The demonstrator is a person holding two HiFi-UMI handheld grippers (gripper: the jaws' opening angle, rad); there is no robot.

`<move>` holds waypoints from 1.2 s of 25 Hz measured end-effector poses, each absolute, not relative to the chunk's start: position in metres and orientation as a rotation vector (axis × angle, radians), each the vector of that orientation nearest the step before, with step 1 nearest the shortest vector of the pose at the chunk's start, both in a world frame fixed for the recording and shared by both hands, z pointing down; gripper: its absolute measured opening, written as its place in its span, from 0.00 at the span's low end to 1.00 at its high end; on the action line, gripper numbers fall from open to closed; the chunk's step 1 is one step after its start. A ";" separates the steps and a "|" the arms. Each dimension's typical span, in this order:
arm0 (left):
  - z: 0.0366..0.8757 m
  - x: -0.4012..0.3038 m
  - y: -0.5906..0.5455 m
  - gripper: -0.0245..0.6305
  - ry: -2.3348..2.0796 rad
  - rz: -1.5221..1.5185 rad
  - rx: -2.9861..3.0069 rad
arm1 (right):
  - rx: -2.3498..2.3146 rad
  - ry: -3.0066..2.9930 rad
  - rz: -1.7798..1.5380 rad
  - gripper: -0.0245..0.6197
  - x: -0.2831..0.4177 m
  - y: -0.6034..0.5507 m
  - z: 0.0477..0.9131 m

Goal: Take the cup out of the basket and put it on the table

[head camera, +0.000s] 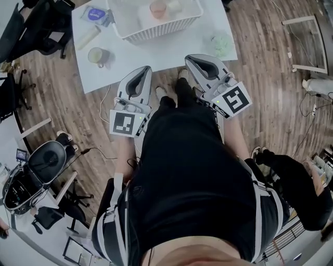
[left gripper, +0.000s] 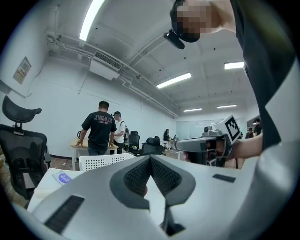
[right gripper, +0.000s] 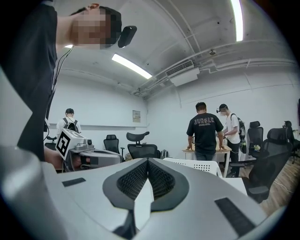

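While both tools hang at the near edge of the white rectangular surface [head camera: 156,54], the left tool [head camera: 146,69] and the right tool [head camera: 188,57] each have their jaws pressed together on nothing. This is probably a carrying posture ahead of the reach. The small, pale orange translucent cup [head camera: 157,9] stands upright inside the white perforated plastic basket [head camera: 161,28] at the surface's far side, well apart from both tools.
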State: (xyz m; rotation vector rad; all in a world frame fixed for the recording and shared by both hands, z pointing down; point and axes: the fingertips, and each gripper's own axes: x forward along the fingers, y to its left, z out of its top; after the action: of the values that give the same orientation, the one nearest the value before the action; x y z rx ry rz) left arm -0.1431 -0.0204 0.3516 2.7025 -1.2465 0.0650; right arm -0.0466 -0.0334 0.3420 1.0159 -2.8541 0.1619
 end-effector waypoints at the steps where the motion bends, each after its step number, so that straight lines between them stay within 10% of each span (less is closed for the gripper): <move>1: 0.352 -0.141 -0.022 0.07 -1.241 0.064 2.706 | 1.017 -2.855 0.158 0.07 -0.046 -0.035 0.341; 30: 0.352 -0.078 -0.165 0.07 -1.379 0.041 2.603 | 0.889 -2.932 0.207 0.07 0.022 -0.184 0.356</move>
State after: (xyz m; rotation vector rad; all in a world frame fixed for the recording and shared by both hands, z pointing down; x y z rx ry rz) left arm -0.0783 -0.1652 0.3525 2.6033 -1.3793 0.0406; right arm 0.0224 -0.1844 0.3565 0.8893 -2.9315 0.2065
